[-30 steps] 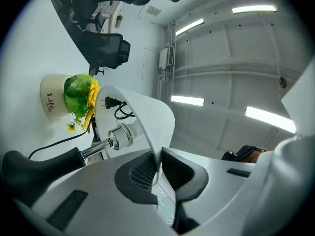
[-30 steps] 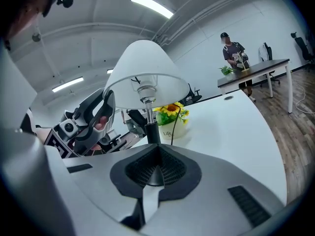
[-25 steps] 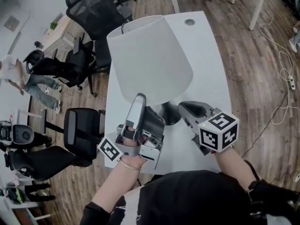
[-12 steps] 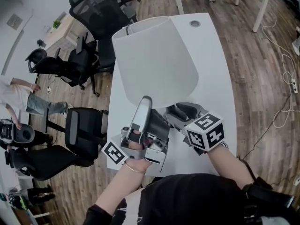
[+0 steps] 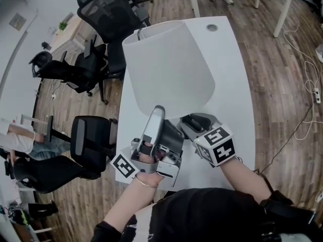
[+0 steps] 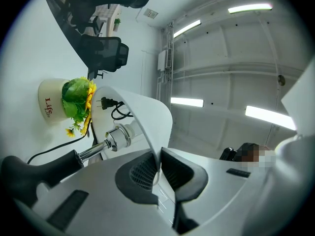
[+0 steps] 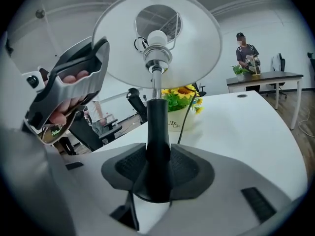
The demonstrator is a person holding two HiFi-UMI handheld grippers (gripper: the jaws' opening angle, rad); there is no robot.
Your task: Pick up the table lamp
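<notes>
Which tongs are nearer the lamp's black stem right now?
Right. The right tongs have the stem between their jaws, which have just been closing on it; the left tongs pinch the shade higher up.

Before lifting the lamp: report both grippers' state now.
Left gripper: shut on the lampshade rim.
Right gripper: jaws just closed further, onto the lamp stem.

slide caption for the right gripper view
Black lamp stem between the jaws of the right gripper, just now closing; left gripper pinches the shade rim.
</notes>
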